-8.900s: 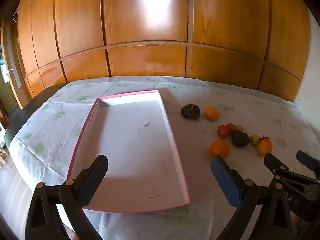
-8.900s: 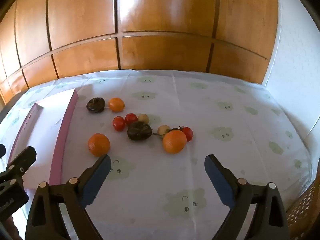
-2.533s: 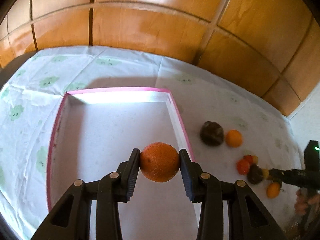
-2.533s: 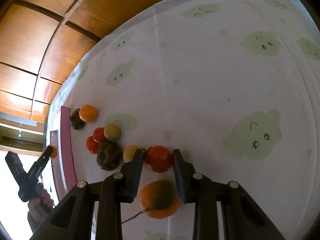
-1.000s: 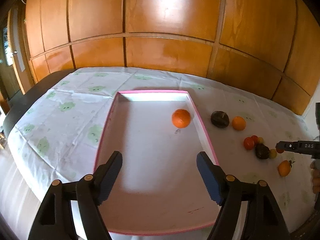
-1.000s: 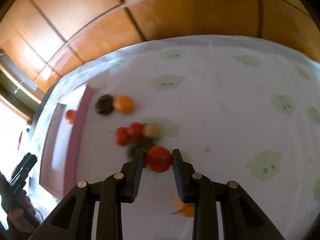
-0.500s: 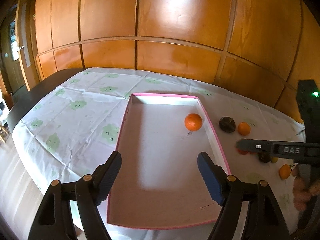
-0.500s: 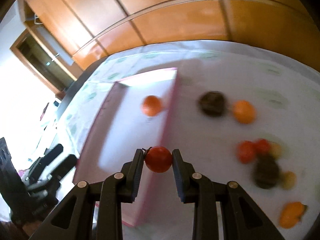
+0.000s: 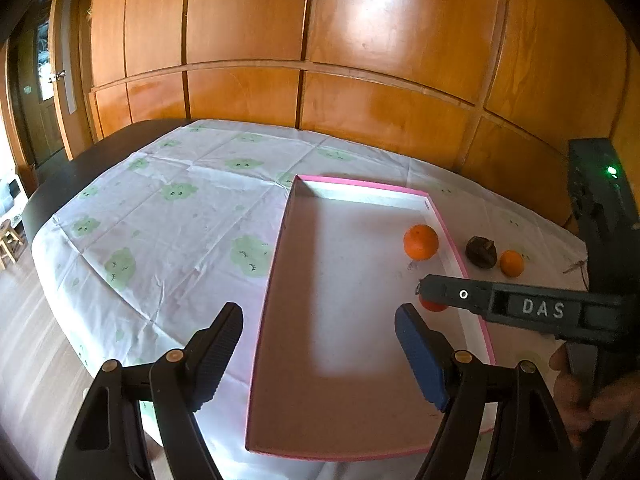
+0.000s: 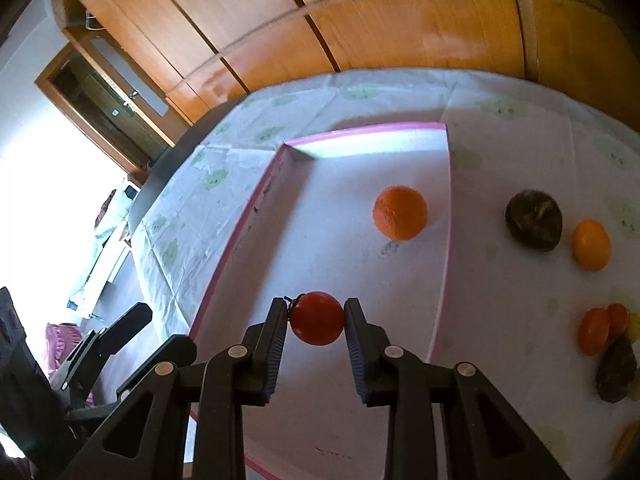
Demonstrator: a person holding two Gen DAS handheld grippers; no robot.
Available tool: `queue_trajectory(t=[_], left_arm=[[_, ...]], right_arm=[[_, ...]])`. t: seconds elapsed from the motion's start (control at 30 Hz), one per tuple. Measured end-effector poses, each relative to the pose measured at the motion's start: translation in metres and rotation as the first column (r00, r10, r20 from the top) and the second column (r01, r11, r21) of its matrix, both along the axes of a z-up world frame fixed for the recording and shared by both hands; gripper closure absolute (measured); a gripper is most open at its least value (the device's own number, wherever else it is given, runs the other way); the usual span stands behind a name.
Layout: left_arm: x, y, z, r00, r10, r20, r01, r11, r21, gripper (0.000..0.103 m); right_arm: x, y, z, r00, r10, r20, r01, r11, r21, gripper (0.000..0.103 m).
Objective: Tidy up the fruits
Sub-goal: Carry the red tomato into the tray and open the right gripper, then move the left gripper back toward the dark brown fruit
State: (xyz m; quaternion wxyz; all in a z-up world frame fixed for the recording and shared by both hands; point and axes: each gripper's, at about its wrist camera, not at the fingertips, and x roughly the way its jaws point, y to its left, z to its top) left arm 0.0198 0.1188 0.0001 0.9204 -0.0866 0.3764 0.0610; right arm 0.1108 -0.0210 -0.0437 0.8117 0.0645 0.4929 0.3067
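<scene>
**Tomato over the tray: the release is where it can slip**

The right gripper (image 10: 316,322) is closed on a small round red tomato (image 10: 317,318), its two ribbed pads pressing the fruit from either side, and holds it above the floor of the shallow white cardboard tray with a pink rim (image 10: 240,229). The left gripper (image 9: 318,346) stands wide apart and holds nothing, low over the tray's near end.

The tomato is smooth and round. Let go from this height, it would likely roll, and it could knock the large orange (image 10: 400,212) lying just inside the tray's right wall. The wall is low, so a lively bounce might carry it back out. Too firm a squeeze could bruise or split the skin.

More fruit waits outside on the right: a dark wrinkled fruit (image 10: 533,218), a small orange citrus (image 10: 591,245) beside it, and a blurred cluster of red, yellow and dark pieces (image 10: 608,336) nearer.

The tray sits on a white tablecloth printed with green cloud faces (image 9: 176,216), creased along its folds. Glossy orange-brown wooden panels (image 9: 384,40) line the wall behind, and a doorway (image 10: 116,112) opens on the left.
</scene>
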Motion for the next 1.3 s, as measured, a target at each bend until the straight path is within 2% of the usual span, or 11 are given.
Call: queue_trajectory(t=[0.17, 0.3, 0.43, 0.6, 0.9, 1.1, 1.3], left_arm=[[0.001, 0.008, 0.001, 0.999, 0.032, -0.004, -0.032, 0.999, 0.006, 0.023], [0.0, 0.016, 0.003, 0.998, 0.063, -0.002, -0.063, 0.998, 0.024, 0.021], [-0.001, 0.022, 0.002, 0.997, 0.083, -0.009, -0.082, 0.996, 0.023, 0.02], [-0.003, 0.023, 0.004, 0.997, 0.081, -0.002, -0.081, 0.996, 0.022, 0.02], [-0.007, 0.014, 0.012, 0.998, 0.059, 0.034, -0.061, 0.997, 0.05, 0.02], [-0.008, 0.006, 0.017, 0.998, 0.039, 0.046, -0.042, 0.997, 0.06, 0.02], [-0.01, -0.003, 0.02, 0.999, 0.016, 0.052, -0.019, 0.997, 0.07, 0.02]], right_arm=[[0.004, 0.013, -0.002, 1.0, 0.017, 0.026, -0.016, 0.998, -0.061, 0.074], [0.017, 0.032, -0.01, 1.0, 0.025, -0.006, -0.025, 0.996, -0.084, 0.073], [0.022, 0.046, -0.013, 0.999, 0.033, -0.028, -0.035, 0.996, -0.077, 0.073], [0.02, 0.053, -0.006, 0.999, 0.04, -0.015, -0.041, 0.997, -0.068, 0.073], [0.002, 0.029, 0.017, 0.994, -0.036, 0.101, 0.045, 0.995, -0.089, 0.071], [-0.013, 0.01, 0.032, 0.974, -0.088, 0.209, 0.119, 0.983, -0.141, 0.069], [-0.025, -0.001, 0.038, 0.954, -0.102, 0.281, 0.159, 0.97, -0.186, 0.069]])
